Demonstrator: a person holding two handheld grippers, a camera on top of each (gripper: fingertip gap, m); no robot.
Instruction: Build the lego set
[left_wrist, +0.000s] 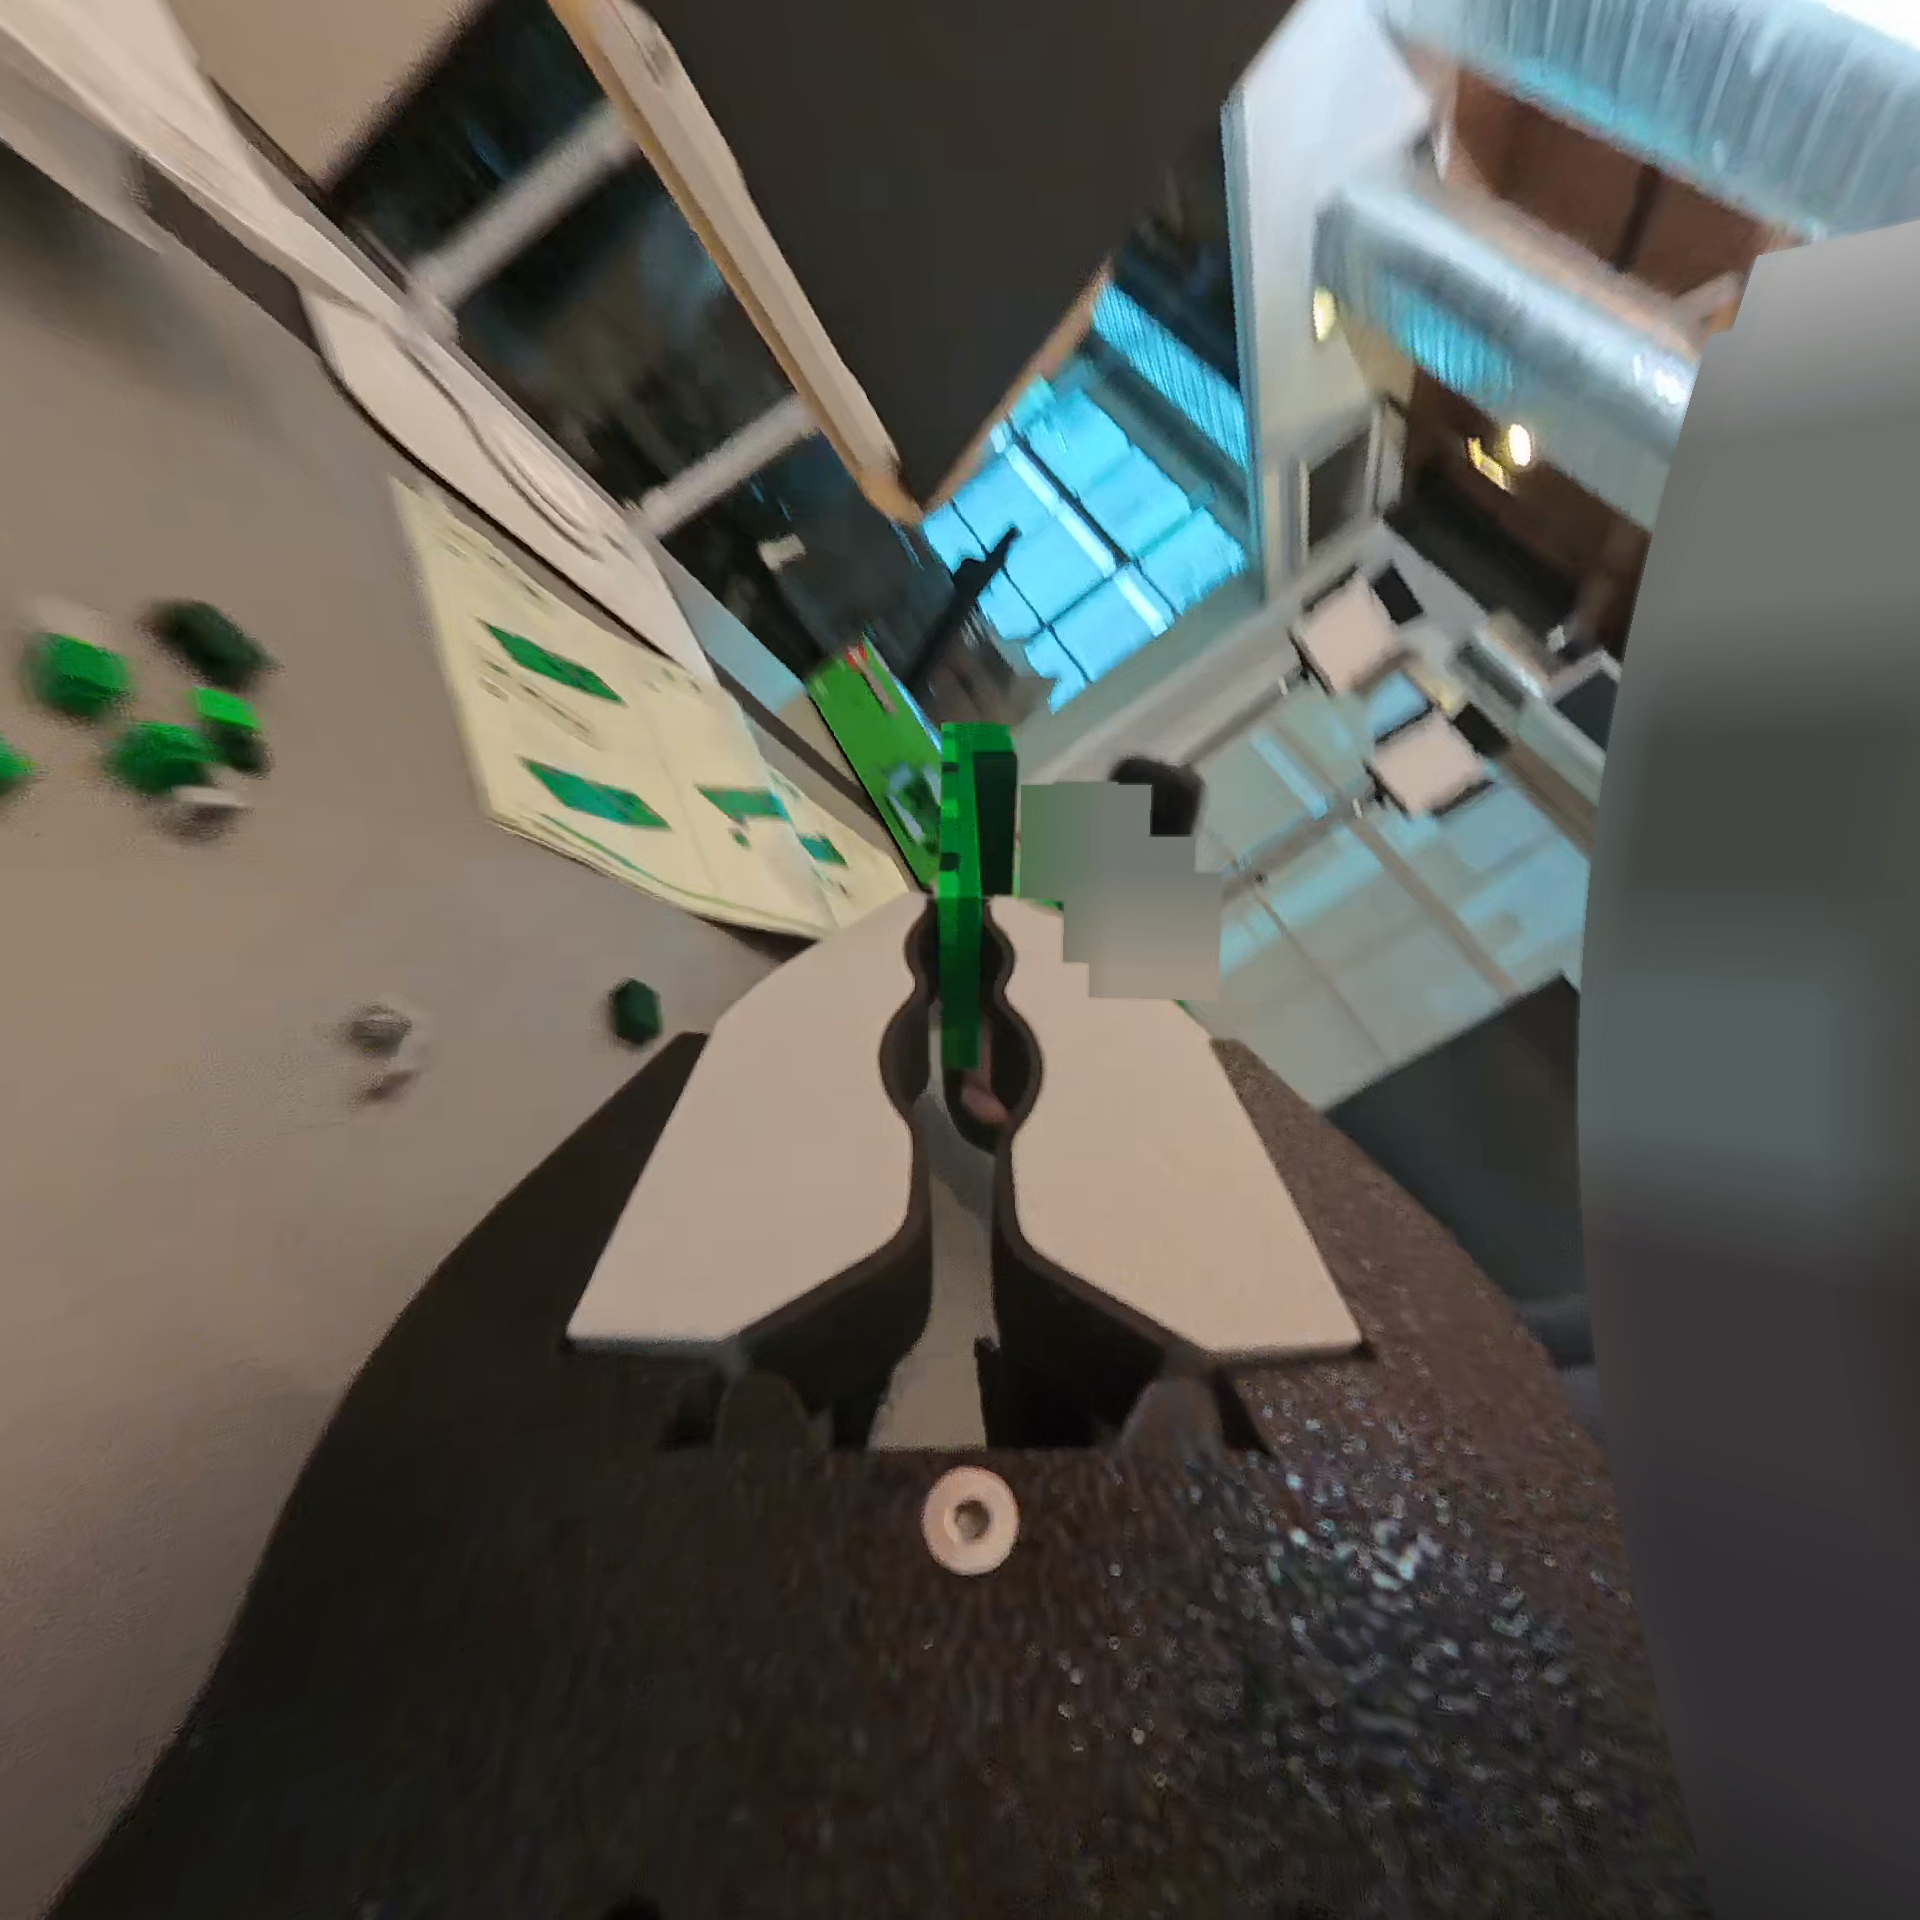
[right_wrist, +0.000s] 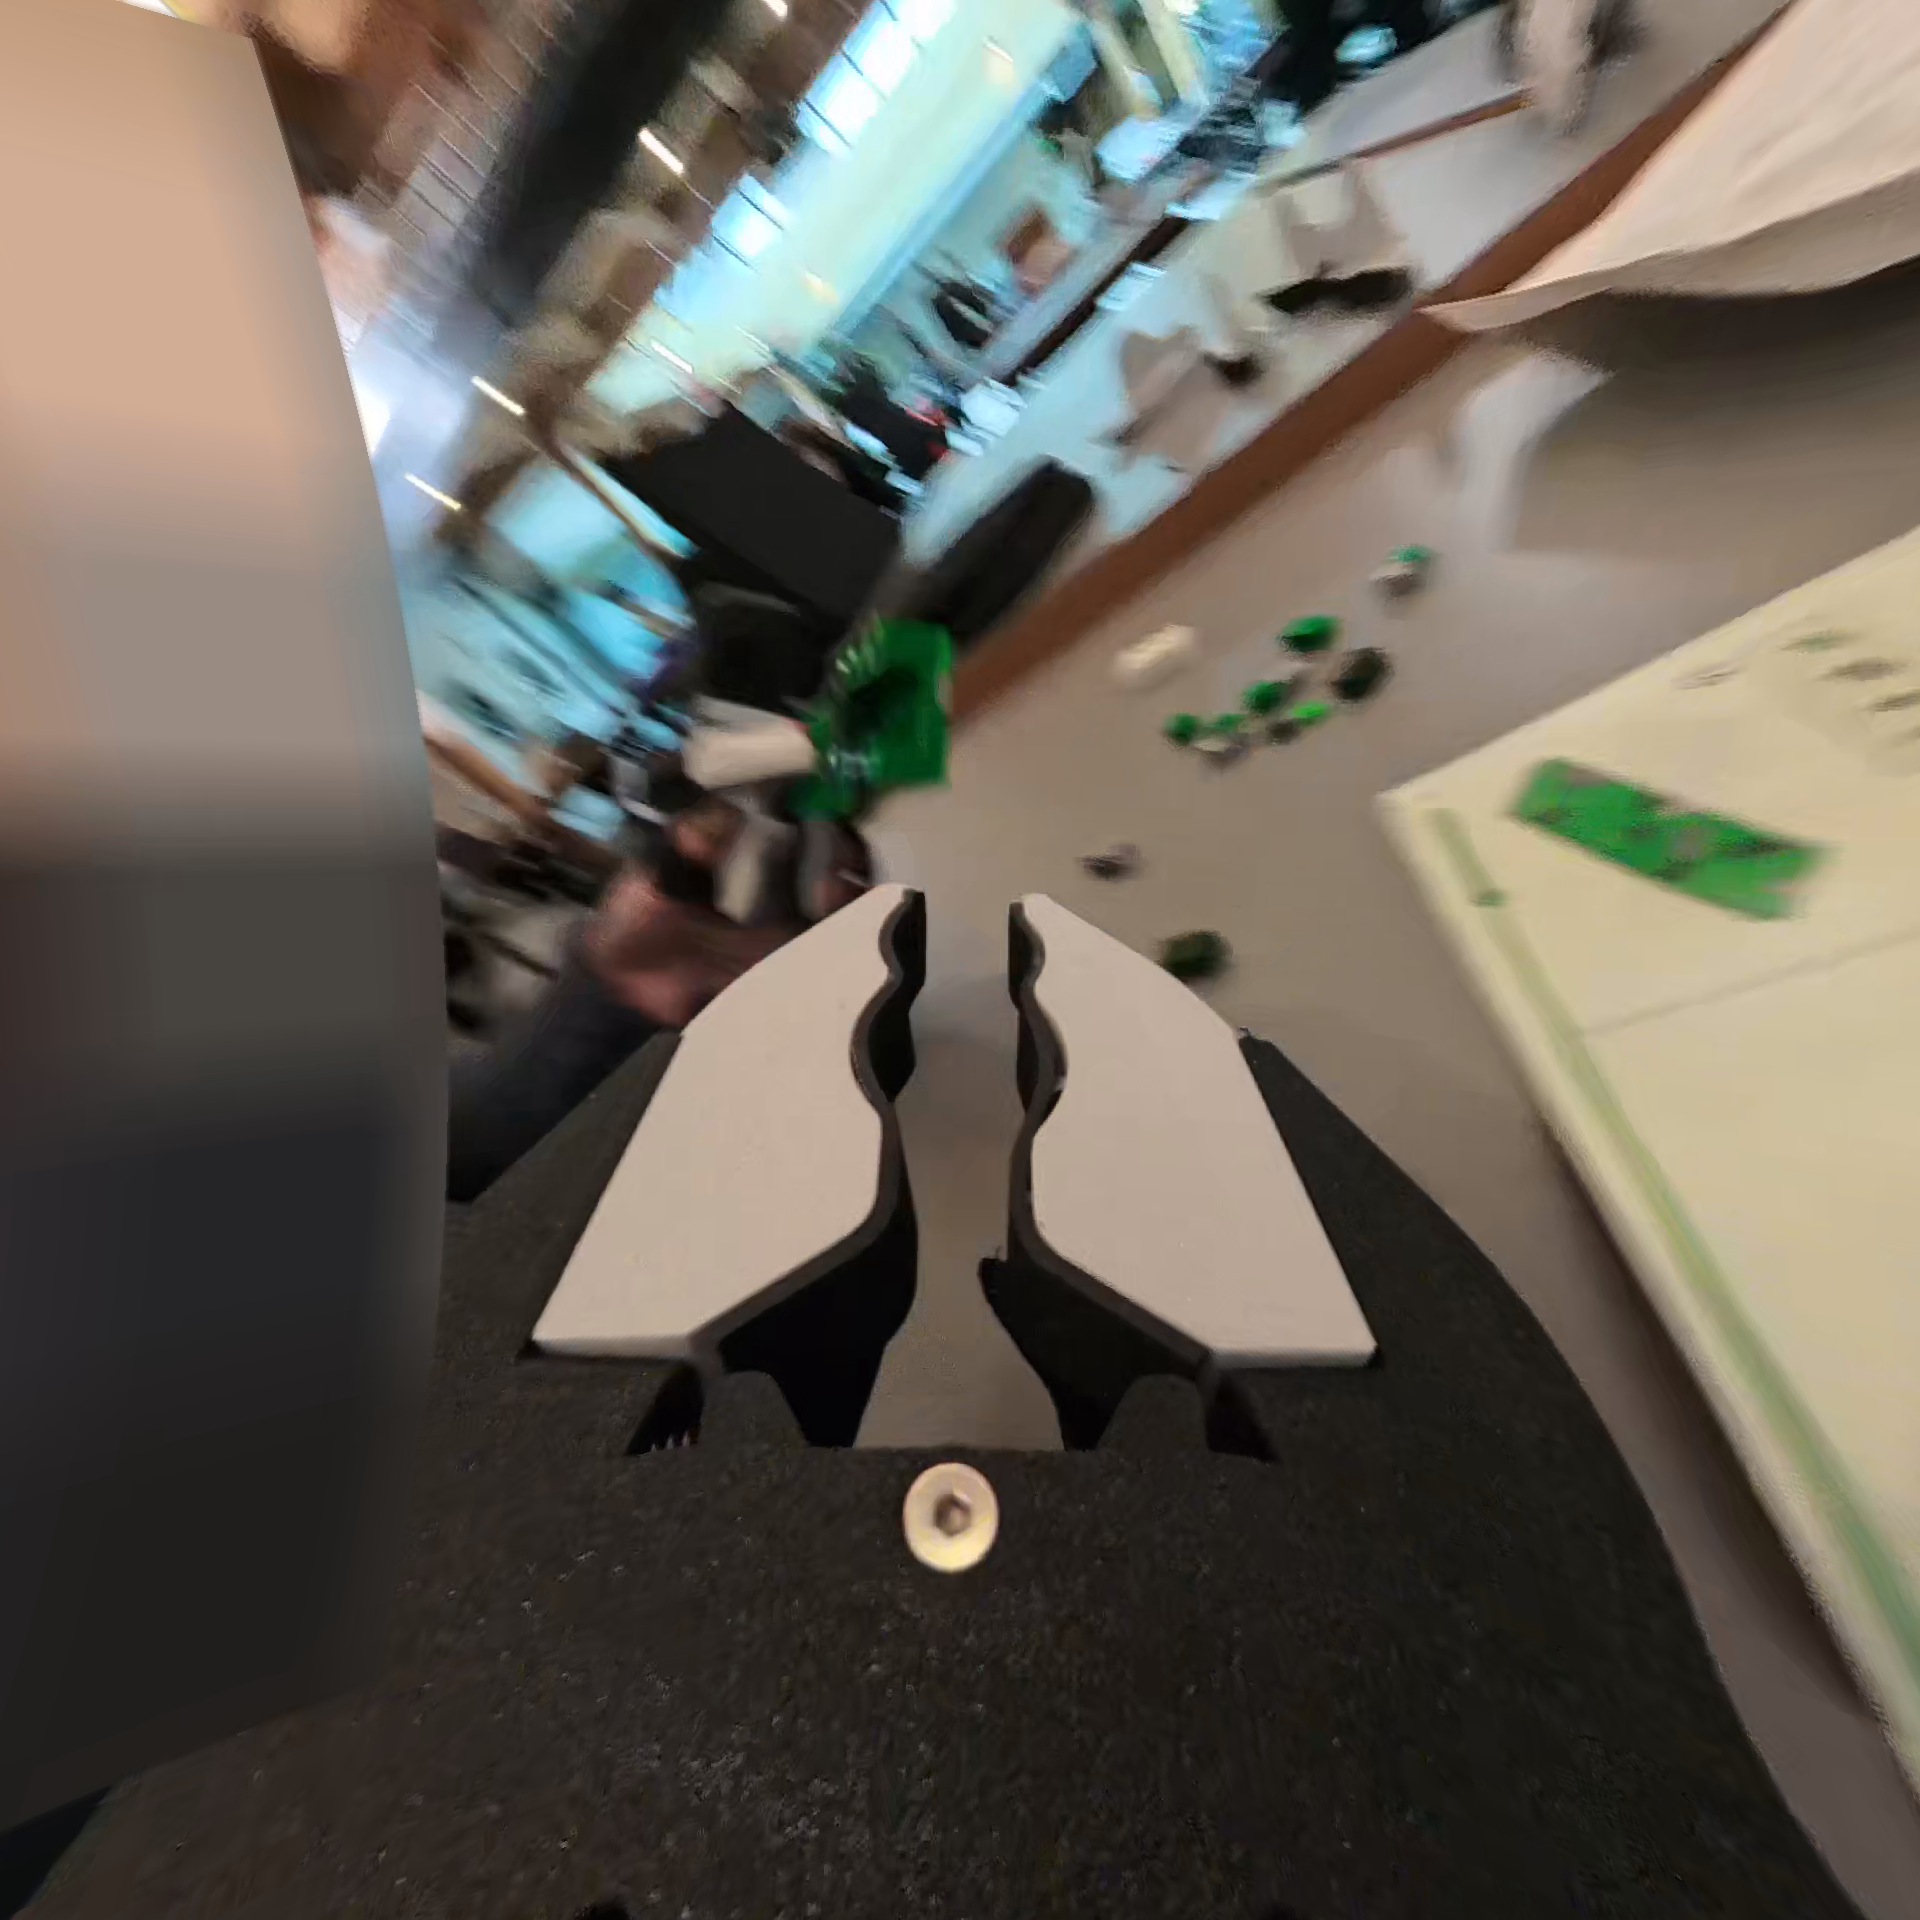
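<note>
My left gripper (left_wrist: 964, 920) is shut on a flat green lego plate (left_wrist: 966, 883), held edge-on and lifted off the table, with a dark green piece on its right face. The same green assembly (right_wrist: 883, 717) shows in the right wrist view, held in the air by the other gripper's white fingers (right_wrist: 743, 753) ahead of my right gripper (right_wrist: 966, 914). My right gripper is open and empty, its jaws a narrow gap apart, above the grey table. Several loose green lego pieces (left_wrist: 156, 707) lie on the table (left_wrist: 208, 1143); they also show in the right wrist view (right_wrist: 1278, 696).
An open instruction booklet (left_wrist: 623, 748) lies on the table; it fills the right side of the right wrist view (right_wrist: 1714, 1039). A single dark green piece (left_wrist: 634, 1010) and a small grey piece (left_wrist: 379, 1039) lie apart. Both views are tilted and blurred; a room lies beyond.
</note>
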